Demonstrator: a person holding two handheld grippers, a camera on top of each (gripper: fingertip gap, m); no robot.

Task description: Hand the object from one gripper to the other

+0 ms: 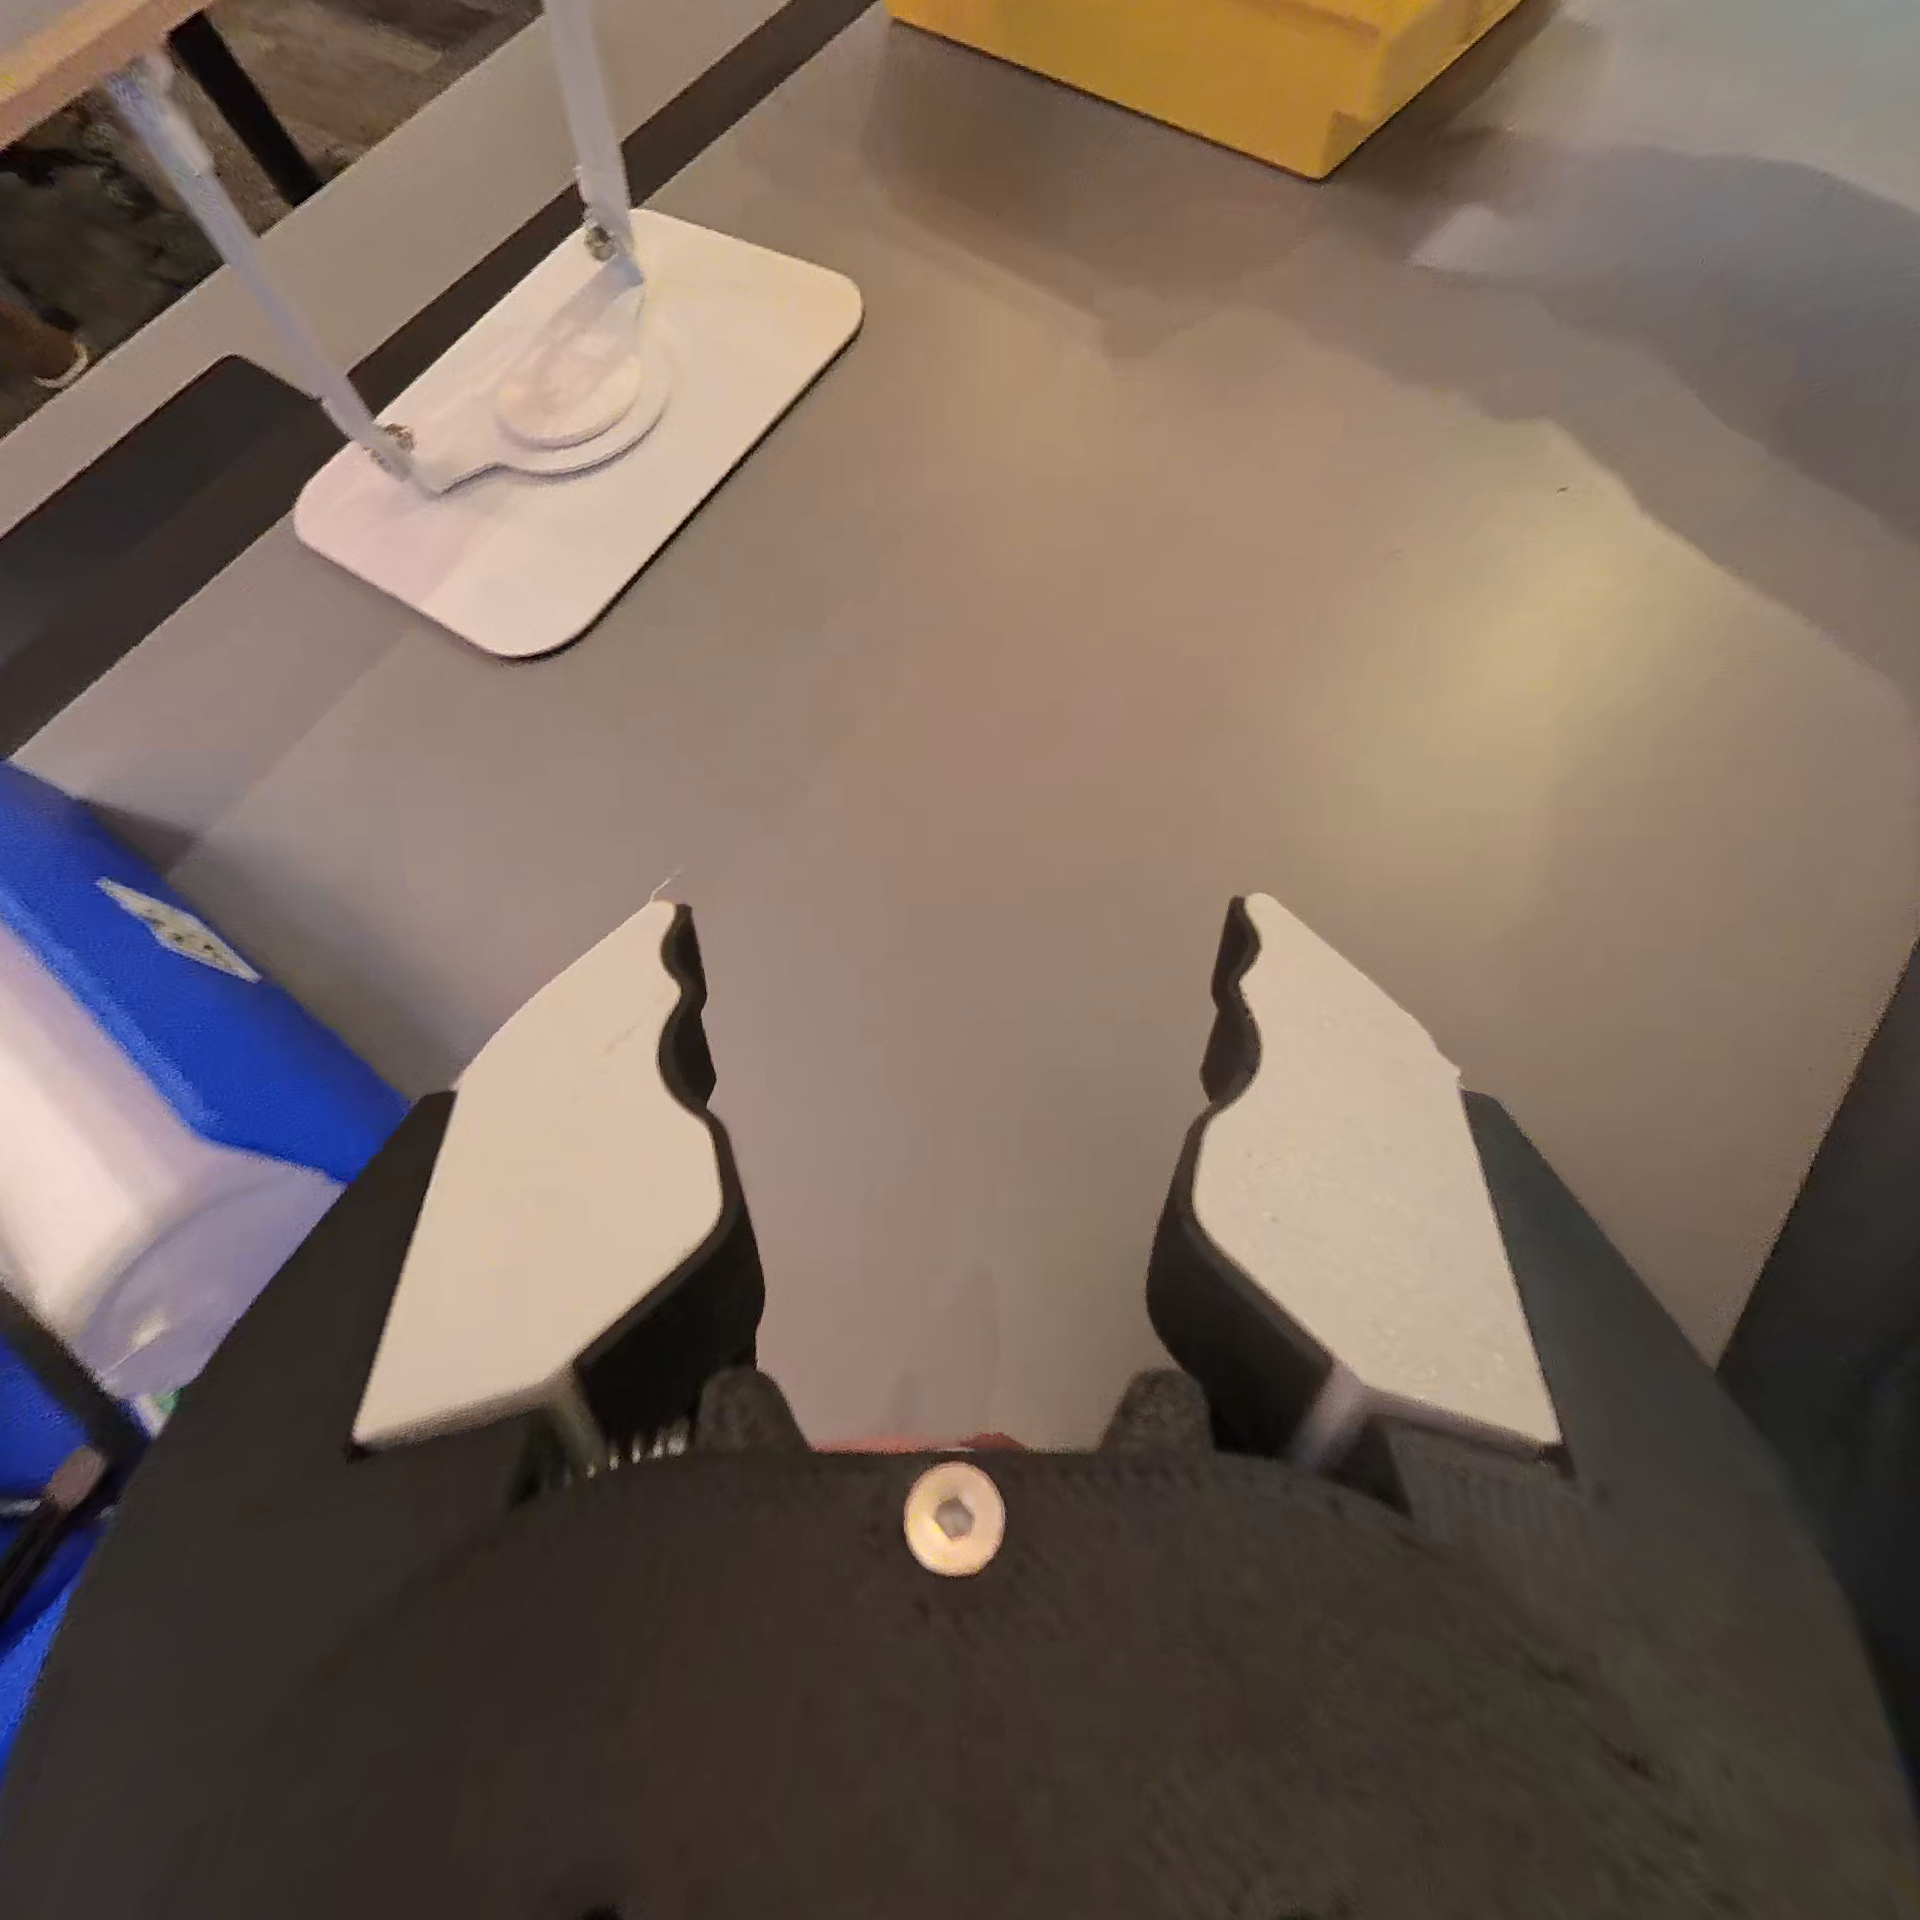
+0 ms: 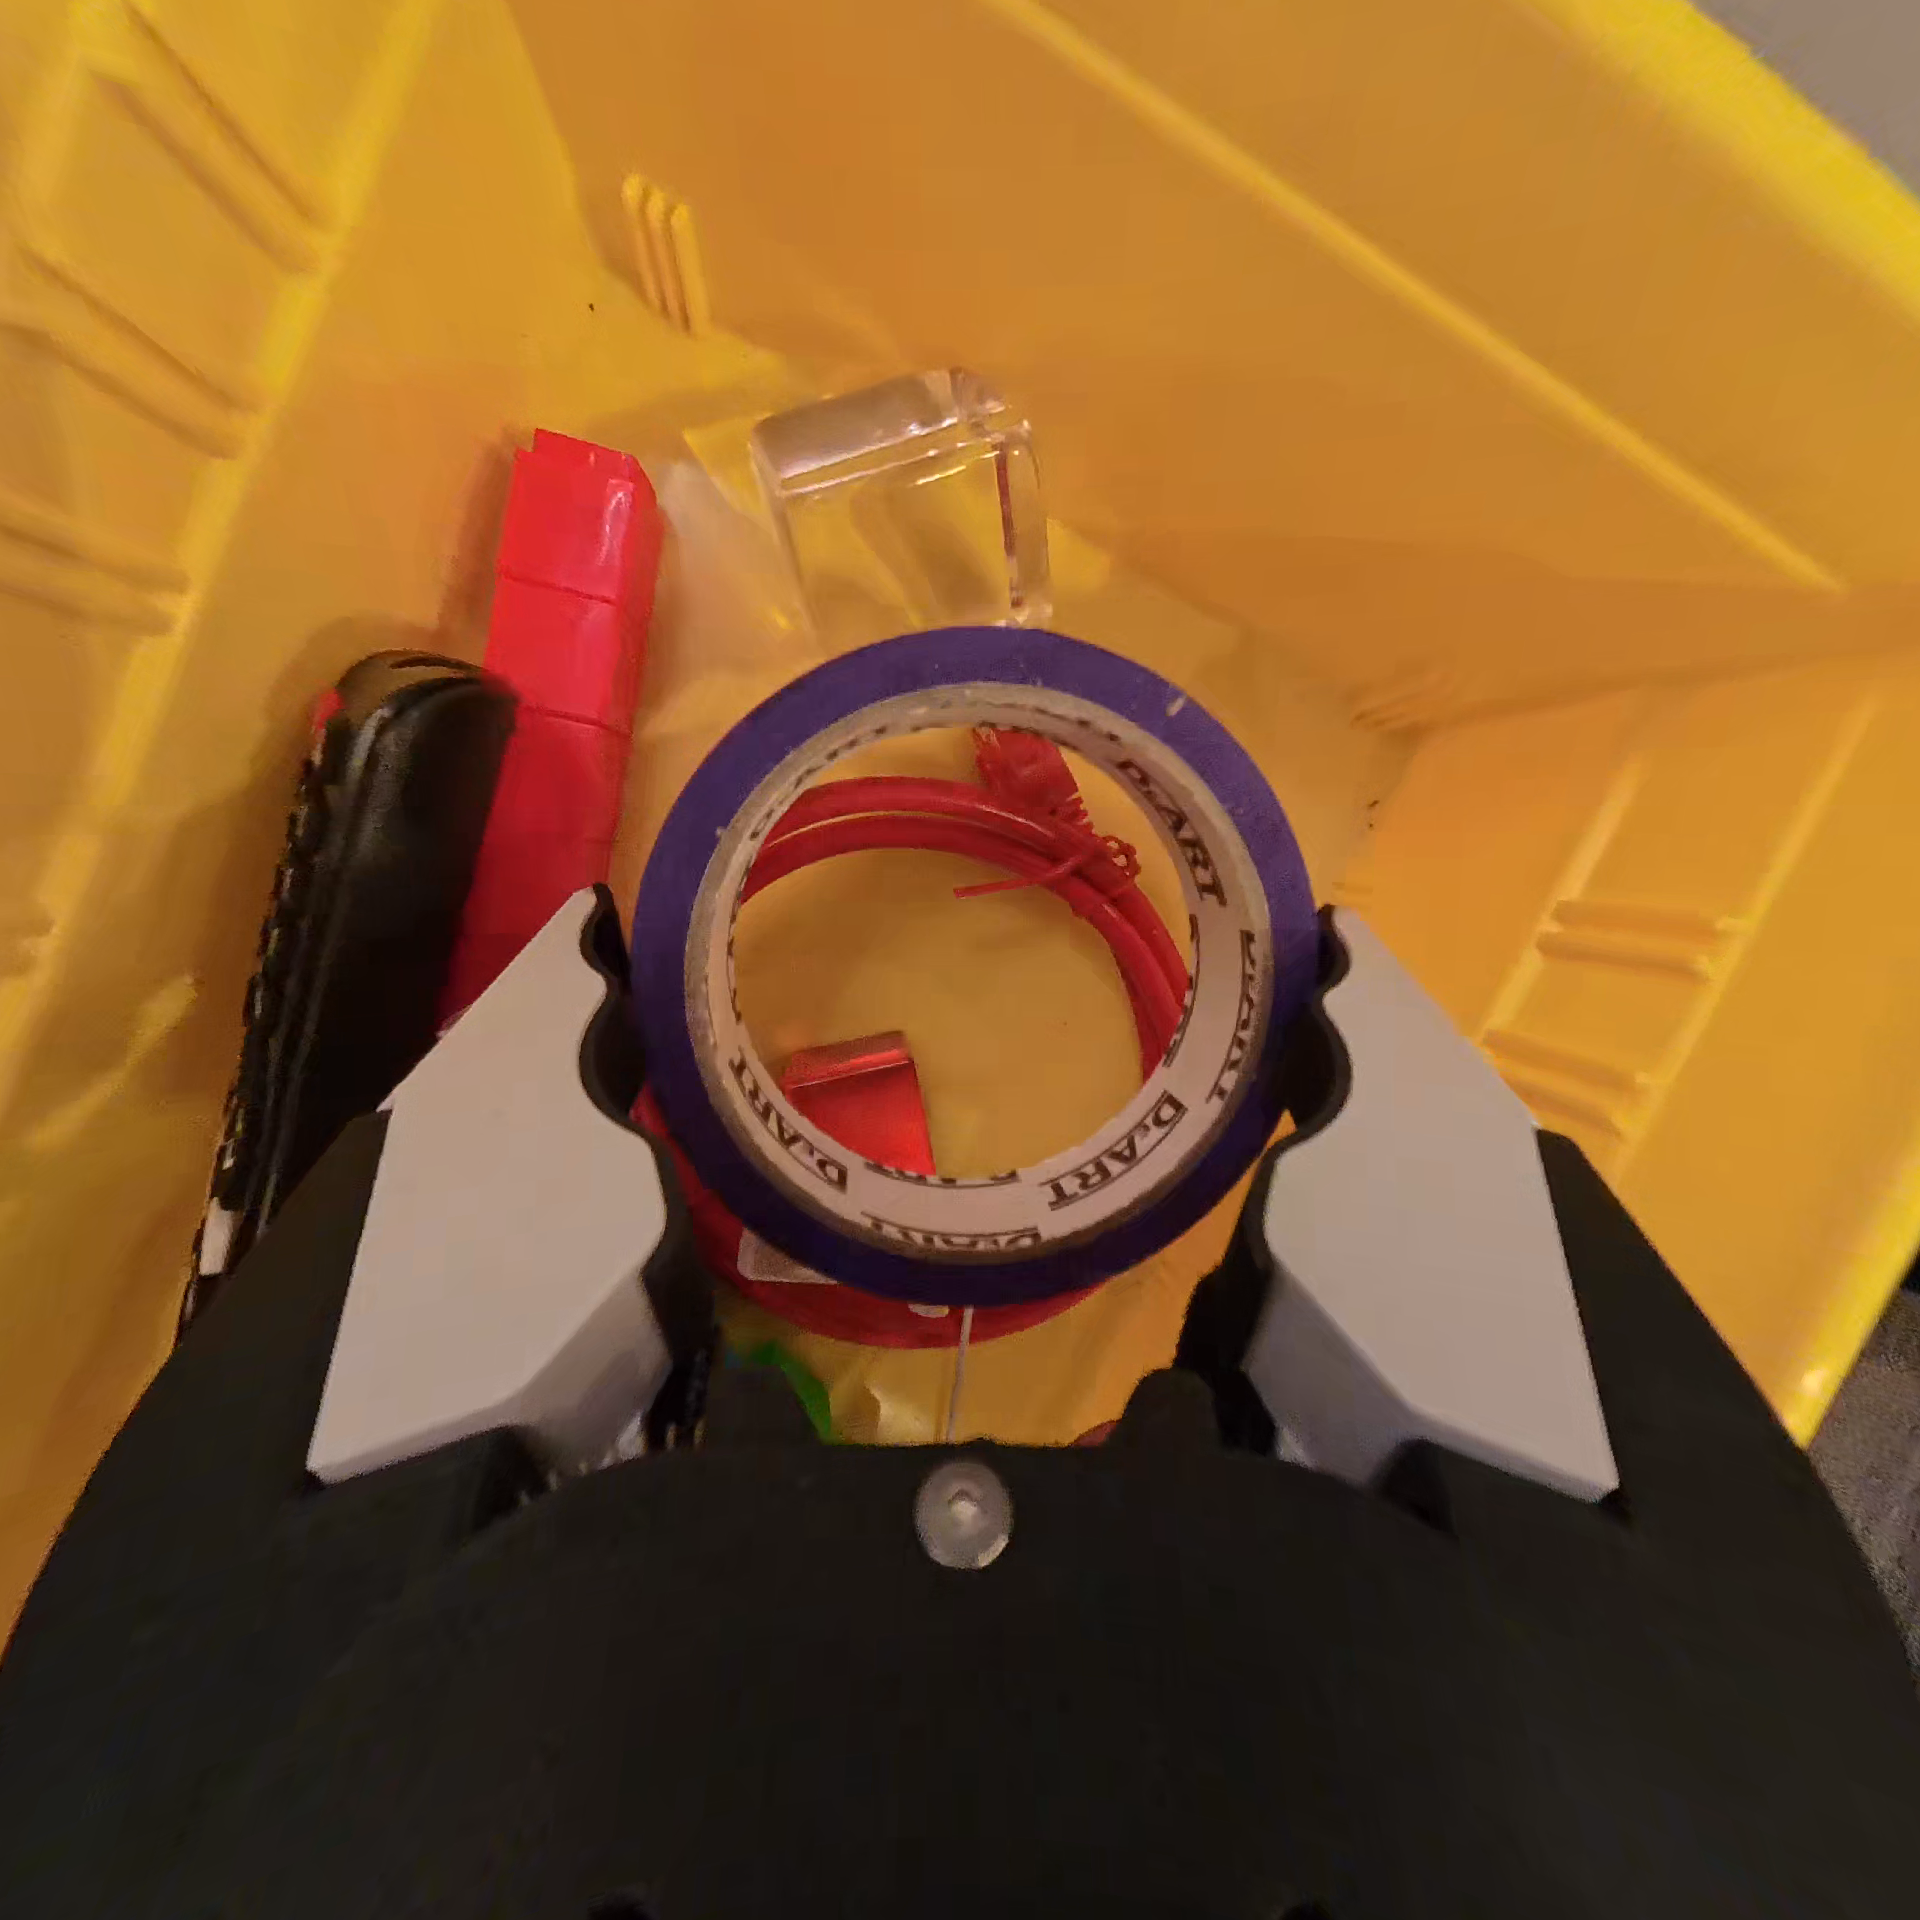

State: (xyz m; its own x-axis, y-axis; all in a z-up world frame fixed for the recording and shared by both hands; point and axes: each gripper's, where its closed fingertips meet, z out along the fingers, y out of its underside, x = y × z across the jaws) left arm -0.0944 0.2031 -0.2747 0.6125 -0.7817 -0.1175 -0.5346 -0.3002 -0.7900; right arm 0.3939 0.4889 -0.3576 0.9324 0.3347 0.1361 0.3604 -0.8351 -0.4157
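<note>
In the right wrist view, a roll of purple tape (image 2: 1216,748) with a white cardboard core sits between the fingers of my right gripper (image 2: 966,935), inside a yellow bin (image 2: 1351,364). Both black finger pads touch the roll's sides, so the gripper is shut on it. The roll is over other items in the bin. In the left wrist view, my left gripper (image 1: 956,914) is open and empty above a grey table (image 1: 1039,675). The tape does not show in that view.
In the bin lie a red block stack (image 2: 571,623), a clear plastic block (image 2: 914,499), a black remote-like object (image 2: 353,883), red cable ties (image 2: 1039,842). On the table stand a white lamp base (image 1: 582,436), a blue box (image 1: 208,1018) and the yellow bin (image 1: 1195,73). My hands' fingertips stand some 60 centimetres from each other. My right gripper's tips are some 5 centimetres from the red block stack (image 2: 571,623).
</note>
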